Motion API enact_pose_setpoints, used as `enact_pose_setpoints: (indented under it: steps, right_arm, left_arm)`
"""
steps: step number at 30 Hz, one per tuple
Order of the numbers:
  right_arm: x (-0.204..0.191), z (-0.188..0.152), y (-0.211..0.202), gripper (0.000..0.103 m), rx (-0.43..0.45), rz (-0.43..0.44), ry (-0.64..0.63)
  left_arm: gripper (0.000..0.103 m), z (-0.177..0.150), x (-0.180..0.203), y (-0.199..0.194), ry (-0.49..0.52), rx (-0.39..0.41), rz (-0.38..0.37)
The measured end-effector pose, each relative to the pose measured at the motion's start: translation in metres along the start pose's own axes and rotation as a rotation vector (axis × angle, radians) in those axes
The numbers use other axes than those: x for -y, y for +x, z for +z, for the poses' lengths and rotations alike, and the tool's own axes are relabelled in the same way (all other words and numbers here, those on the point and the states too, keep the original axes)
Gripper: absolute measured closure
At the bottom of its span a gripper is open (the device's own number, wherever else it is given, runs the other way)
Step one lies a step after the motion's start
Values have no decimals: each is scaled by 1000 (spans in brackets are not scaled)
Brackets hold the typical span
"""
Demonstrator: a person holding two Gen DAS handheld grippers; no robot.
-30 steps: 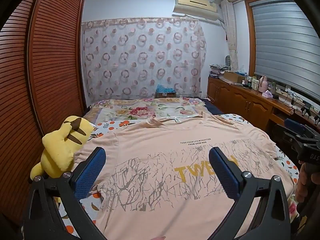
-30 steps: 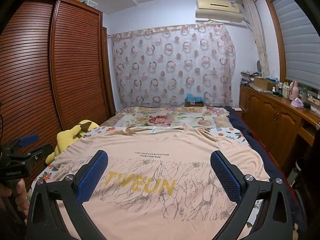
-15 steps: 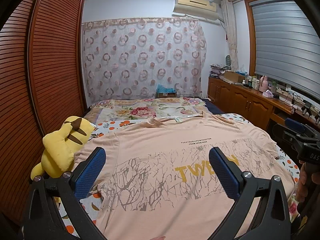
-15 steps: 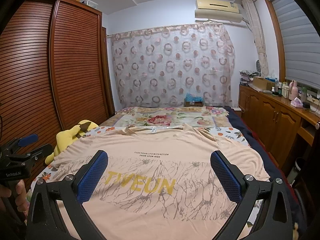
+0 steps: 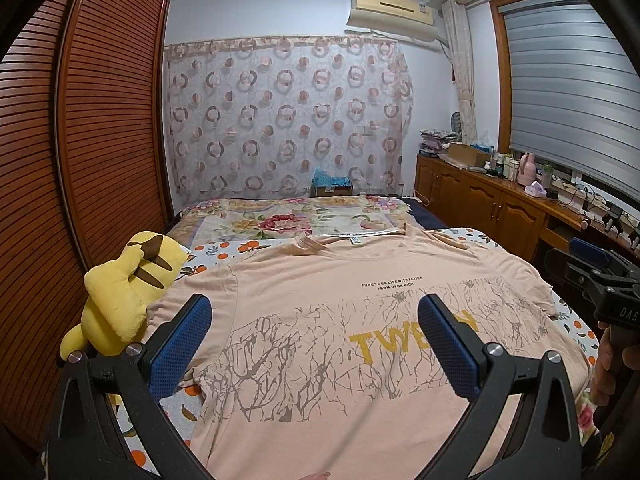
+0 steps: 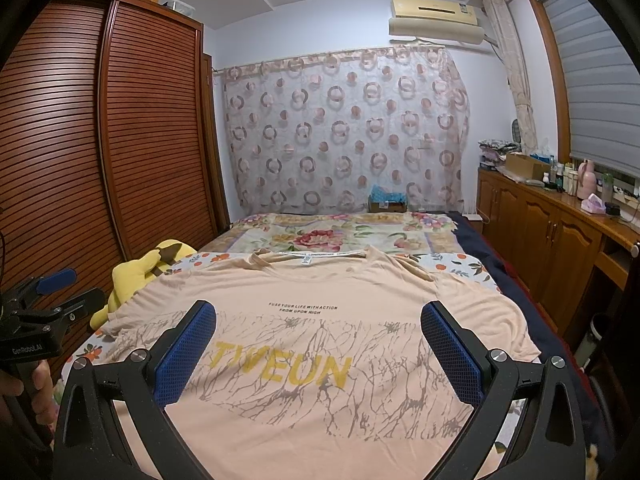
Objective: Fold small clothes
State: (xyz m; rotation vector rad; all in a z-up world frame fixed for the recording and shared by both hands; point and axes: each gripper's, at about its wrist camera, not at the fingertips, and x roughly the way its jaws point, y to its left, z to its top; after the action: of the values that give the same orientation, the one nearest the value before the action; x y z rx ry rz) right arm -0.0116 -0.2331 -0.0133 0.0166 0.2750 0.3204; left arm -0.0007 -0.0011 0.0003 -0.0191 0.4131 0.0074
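fingers (image 5: 176, 350): left gripper (image 5: 316, 336) and right gripper (image 6: 318, 344) both spread wide, holding nothing | t-shirt (image 6: 320, 320): flat, face-up beside plush toy (image 5: 120, 288) | handling: light, limp, likely slides; pinch hem corners

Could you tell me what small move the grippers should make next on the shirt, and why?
Probably lower the left gripper onto the left sleeve and pinch it. The peach T-shirt lies flat and unfolded, and both the left and the right gripper hover open, holding nothing.
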Motion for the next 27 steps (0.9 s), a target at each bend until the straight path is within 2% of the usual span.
enact_pose_setpoints:
  steps: [27]
  right_arm:
    - [-1,2,-1,1,4,2,-5]
  left_arm:
    - [0,-5,-5,4,1,3,1]
